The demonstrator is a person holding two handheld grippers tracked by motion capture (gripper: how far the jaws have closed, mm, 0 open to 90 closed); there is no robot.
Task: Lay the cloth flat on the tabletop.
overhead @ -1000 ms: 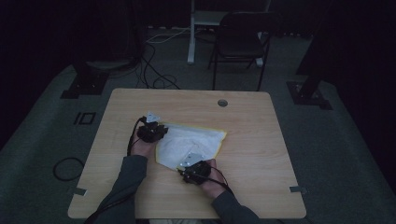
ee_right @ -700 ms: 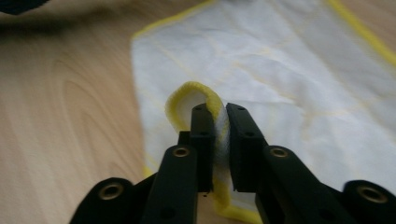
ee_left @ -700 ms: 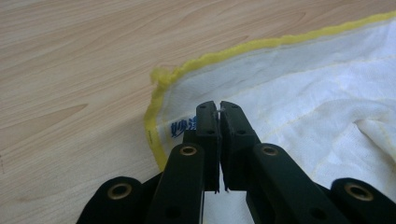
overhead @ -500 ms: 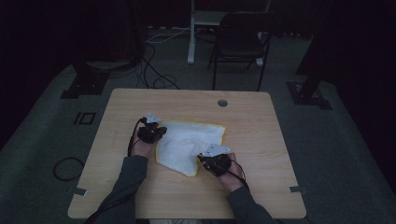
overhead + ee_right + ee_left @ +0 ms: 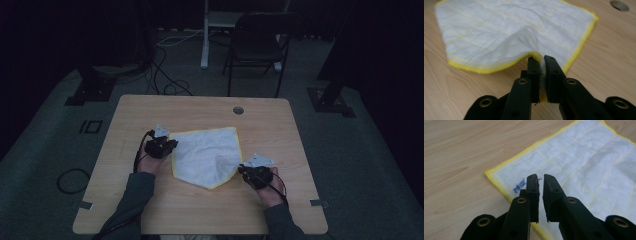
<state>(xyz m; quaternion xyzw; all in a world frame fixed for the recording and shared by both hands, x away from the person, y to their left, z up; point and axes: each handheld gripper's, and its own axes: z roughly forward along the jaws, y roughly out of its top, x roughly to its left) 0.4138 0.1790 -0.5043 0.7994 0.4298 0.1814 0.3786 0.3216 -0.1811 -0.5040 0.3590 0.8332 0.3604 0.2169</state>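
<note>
The left gripper (image 5: 541, 178) sits at the left edge of the white, yellow-hemmed cloth (image 5: 207, 156), its fingers just parted to a narrow gap with no fabric between them. The cloth lies mid-table (image 5: 150, 107). At the cloth's right corner, the right gripper (image 5: 541, 60) fingers pinch the hem.

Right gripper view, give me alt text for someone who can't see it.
The right gripper's two black jaws pinch the yellow-hemmed edge of a white cloth, lifting that edge into a small ridge. The rest of the cloth lies spread on the light wooden table, which has a round hole at the upper right.
</note>
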